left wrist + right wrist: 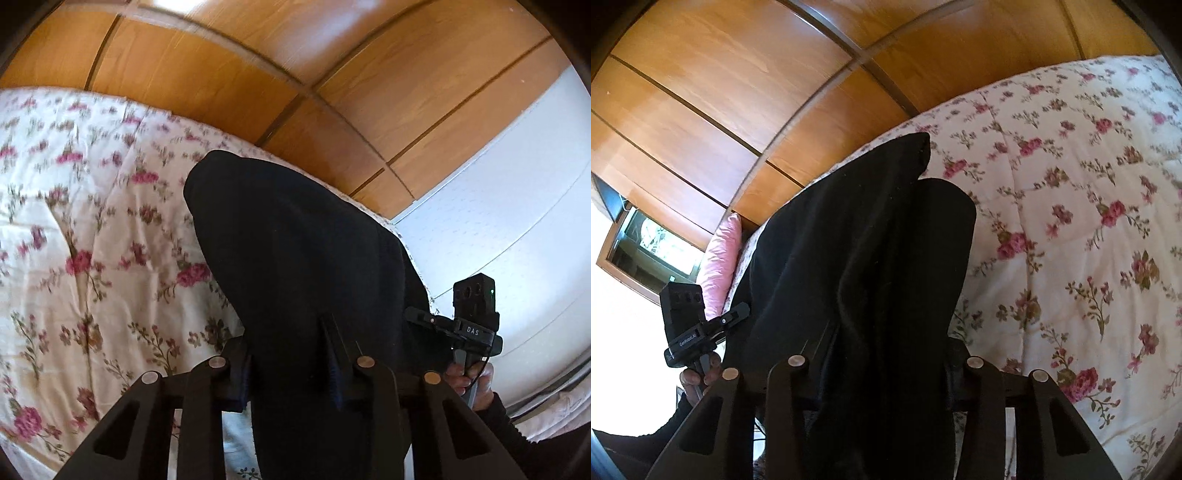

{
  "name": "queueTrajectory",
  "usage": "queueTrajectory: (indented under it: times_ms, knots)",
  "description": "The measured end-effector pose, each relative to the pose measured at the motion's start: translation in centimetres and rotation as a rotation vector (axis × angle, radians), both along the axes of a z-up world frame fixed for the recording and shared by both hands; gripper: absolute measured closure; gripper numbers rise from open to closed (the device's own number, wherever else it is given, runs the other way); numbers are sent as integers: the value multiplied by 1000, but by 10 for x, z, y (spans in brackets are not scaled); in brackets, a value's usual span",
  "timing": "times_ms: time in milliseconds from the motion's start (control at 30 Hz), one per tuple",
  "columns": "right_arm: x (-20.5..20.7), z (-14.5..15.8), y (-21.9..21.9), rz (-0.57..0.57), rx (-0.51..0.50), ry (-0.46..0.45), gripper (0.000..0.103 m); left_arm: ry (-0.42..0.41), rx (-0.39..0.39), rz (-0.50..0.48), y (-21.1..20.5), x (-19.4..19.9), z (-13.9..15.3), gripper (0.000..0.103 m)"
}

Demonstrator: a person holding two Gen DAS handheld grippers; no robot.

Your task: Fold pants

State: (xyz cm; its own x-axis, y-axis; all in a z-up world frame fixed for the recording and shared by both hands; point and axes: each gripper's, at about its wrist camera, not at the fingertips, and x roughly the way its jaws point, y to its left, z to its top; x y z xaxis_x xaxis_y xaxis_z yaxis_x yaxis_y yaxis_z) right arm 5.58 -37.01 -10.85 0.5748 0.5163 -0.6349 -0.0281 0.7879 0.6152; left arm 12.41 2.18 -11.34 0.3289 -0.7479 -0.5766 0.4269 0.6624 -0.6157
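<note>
The black pants (pixel 295 251) hang lifted over the floral bedspread (pixel 74 221), stretched between both grippers. My left gripper (pixel 291 365) is shut on one end of the black pants, with cloth draped over its fingers. My right gripper (pixel 886 369) is shut on the black pants (pixel 857 240) too, with folds of cloth covering its fingertips. The right gripper also shows at the right of the left wrist view (pixel 469 325), and the left gripper shows at the left of the right wrist view (pixel 690 332). The far ends of the pants lie toward the wardrobe.
A wooden wardrobe (pixel 258 55) stands behind the bed. A pink pillow (pixel 720 258) lies at the bed's edge near a window (pixel 646 243). A white wall (pixel 517 184) is to the right in the left wrist view.
</note>
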Motion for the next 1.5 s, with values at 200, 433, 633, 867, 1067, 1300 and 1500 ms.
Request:
queueTrajectory:
  times_ms: [200,433,633,867,1067,1300,1500]
  knots:
    - [19,12,7,11,-2,-34,59,-30,0,25,6,18,15,72]
    - [70,25,18,30,-16,-61,59,-67,57,65,14,63,28,72]
    - [129,26,28,43,-25,-55,59,-93,122,102,18,111,33,71]
    - [187,13,41,52,-47,-27,59,-72,227,140,23,167,16,70]
    - [209,-39,32,26,8,58,53,-26,248,168,31,185,-21,65]
    - [203,-28,38,9,-47,52,45,-62,282,228,35,169,-22,58]
    - [187,4,53,-44,-228,27,41,-103,424,321,18,149,0,57]
